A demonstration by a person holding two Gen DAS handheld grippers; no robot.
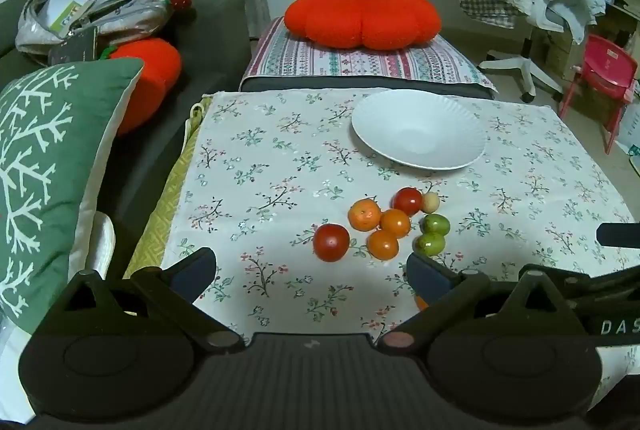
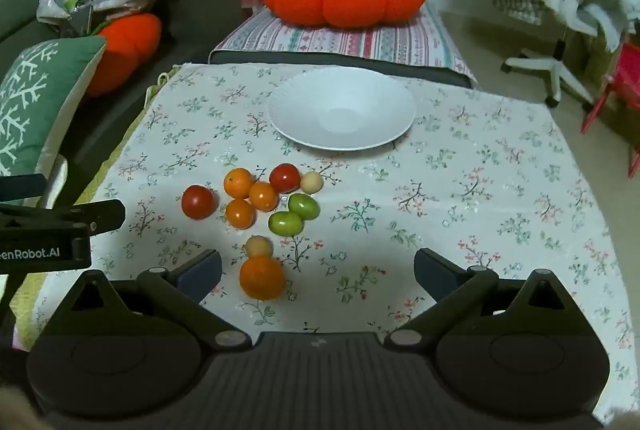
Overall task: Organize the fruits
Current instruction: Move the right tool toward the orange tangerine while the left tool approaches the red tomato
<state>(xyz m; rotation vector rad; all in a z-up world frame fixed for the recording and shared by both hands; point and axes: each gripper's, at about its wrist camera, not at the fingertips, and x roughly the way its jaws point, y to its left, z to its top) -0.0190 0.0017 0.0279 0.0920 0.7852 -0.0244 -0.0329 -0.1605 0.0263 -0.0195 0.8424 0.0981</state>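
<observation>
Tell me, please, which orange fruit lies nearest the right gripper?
The large orange, lying apart from the cluster beside a small beige fruit, just ahead of the open right gripper. The other three orange fruits sit farther away.

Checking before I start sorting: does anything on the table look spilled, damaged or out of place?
Nothing spilled or damaged. The white plate sits empty while every fruit lies on the floral cloth; a large orange and a small pale fruit sit apart from the cluster.

The plate point(image 2: 342, 108) is plain white; the tablecloth point(image 2: 480, 190) under it has small flowers; near it lie red, orange and green fruits point(image 2: 260, 198).
</observation>
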